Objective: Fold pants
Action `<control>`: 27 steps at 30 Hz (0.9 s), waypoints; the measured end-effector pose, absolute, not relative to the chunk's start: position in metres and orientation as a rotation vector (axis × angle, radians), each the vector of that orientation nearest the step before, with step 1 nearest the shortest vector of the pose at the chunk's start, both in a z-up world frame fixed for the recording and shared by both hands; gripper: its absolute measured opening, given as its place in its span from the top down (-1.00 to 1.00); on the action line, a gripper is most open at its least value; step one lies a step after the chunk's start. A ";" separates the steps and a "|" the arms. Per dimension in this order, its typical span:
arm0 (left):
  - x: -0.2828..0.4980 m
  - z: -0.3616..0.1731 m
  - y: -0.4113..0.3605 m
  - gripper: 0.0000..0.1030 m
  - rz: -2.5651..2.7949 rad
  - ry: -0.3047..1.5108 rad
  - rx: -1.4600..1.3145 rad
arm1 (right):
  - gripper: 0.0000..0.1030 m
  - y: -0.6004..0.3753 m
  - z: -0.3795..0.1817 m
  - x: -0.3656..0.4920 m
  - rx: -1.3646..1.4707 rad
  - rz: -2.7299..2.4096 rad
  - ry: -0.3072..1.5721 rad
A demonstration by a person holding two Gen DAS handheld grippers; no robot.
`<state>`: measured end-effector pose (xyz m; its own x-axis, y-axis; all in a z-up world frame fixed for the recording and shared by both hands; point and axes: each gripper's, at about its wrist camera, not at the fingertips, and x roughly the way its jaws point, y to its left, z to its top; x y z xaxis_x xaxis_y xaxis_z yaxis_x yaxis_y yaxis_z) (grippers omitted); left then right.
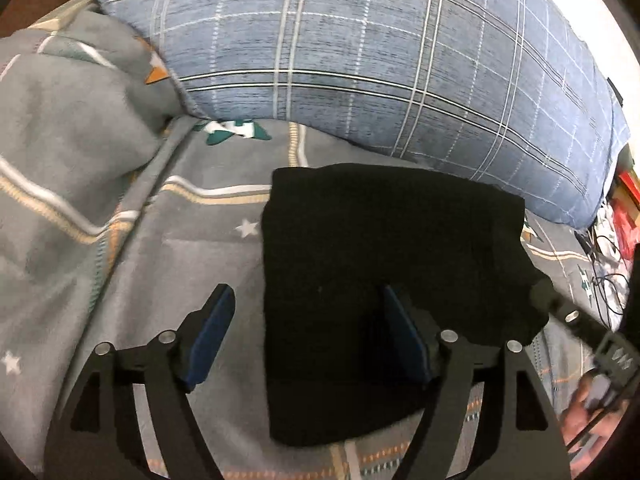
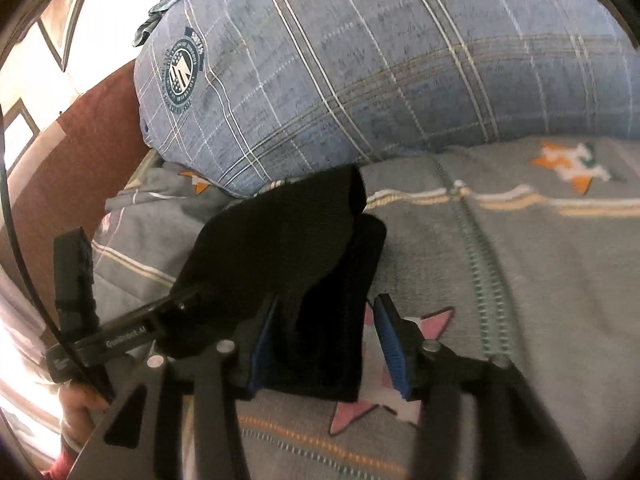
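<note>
Pants (image 1: 384, 288), black, folded into a compact rectangle, lying flat on the bed's grey blanket (image 1: 192, 264) just in front of the blue plaid pillow (image 1: 400, 64). From my right wrist camera the same pants (image 2: 304, 264) show a raised upper layer, with a flap lifted toward the pillow (image 2: 360, 72).

Left tongs (image 1: 308, 336): I see them spread wide apart, clamped on nothing. The left blue pad (image 1: 208, 344) hangs over bare blanket beside the pants' left edge; the right pad is over the black cloth. I cannot tell whether either touches.

Right tongs (image 2: 324, 344): also apart, gripping nothing. One blue pad (image 2: 262, 344) stands against the left side of the near end of the pants, the other over a pink star printed on the blanket (image 2: 520, 280). Contact is unclear.

Blanket: grey, printed with stars and wavy cream stripes, bunched up at the left in my left view.

Clutter (image 1: 616, 216): red items and cables beyond the bed's right edge, too small to identify.
</note>
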<state>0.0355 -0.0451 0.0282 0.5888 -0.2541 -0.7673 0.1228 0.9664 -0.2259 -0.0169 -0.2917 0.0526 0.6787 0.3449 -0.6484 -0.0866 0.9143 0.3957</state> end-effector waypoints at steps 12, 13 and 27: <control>0.017 0.032 -0.051 -0.48 -0.164 0.874 -0.091 | 0.21 -0.237 0.067 -0.017 0.166 0.274 0.810; 0.017 0.032 -0.052 -0.48 -0.166 0.873 -0.088 | 0.29 -0.235 0.060 -0.018 0.151 0.255 0.827; -0.007 0.059 -0.044 -0.50 -0.102 0.796 -0.074 | -0.12 -0.229 0.094 -0.052 0.152 0.213 0.721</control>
<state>-0.0071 -0.0441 0.0588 0.6947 -0.1198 -0.7092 0.0636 0.9924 -0.1053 -0.0521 -0.2285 0.0944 0.7309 0.2452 -0.6370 -0.1412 0.9674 0.2104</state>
